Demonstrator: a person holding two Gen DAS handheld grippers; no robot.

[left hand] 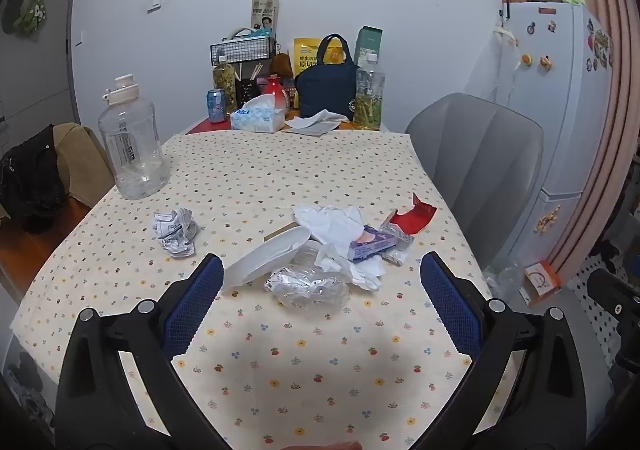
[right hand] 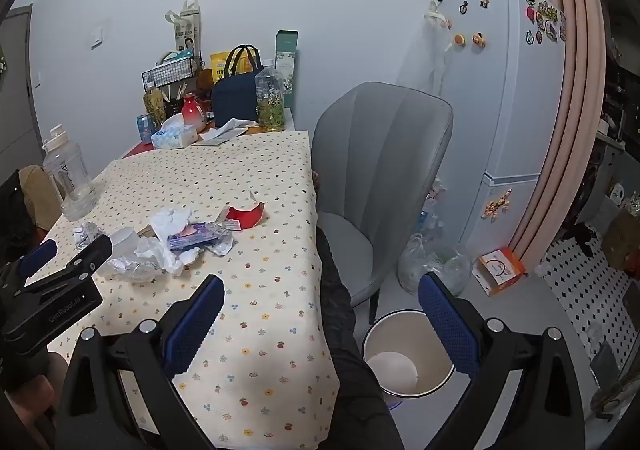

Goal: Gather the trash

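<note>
A heap of trash lies mid-table on the flowered cloth: a crumpled clear plastic wrapper [left hand: 306,286], a white plastic lid [left hand: 268,256], white tissue [left hand: 332,224], a purple packet [left hand: 370,246] and a torn red carton [left hand: 414,216]. A crumpled paper ball [left hand: 176,230] lies apart to the left. My left gripper [left hand: 320,282] hangs open just short of the heap, nothing between its fingers. My right gripper [right hand: 320,298] is open over the table's right edge, with a white trash bin [right hand: 408,354] on the floor below. The left gripper [right hand: 60,262] shows at the left of the right wrist view, near the heap [right hand: 180,242].
A large clear water jug [left hand: 134,142] stands at the table's left. Bottles, a can, a tissue box [left hand: 258,116] and a navy bag [left hand: 326,90] crowd the far end. A grey chair [right hand: 380,170] stands right of the table, beside a fridge [right hand: 508,110]. Plastic bags and an orange box [right hand: 500,270] sit on the floor.
</note>
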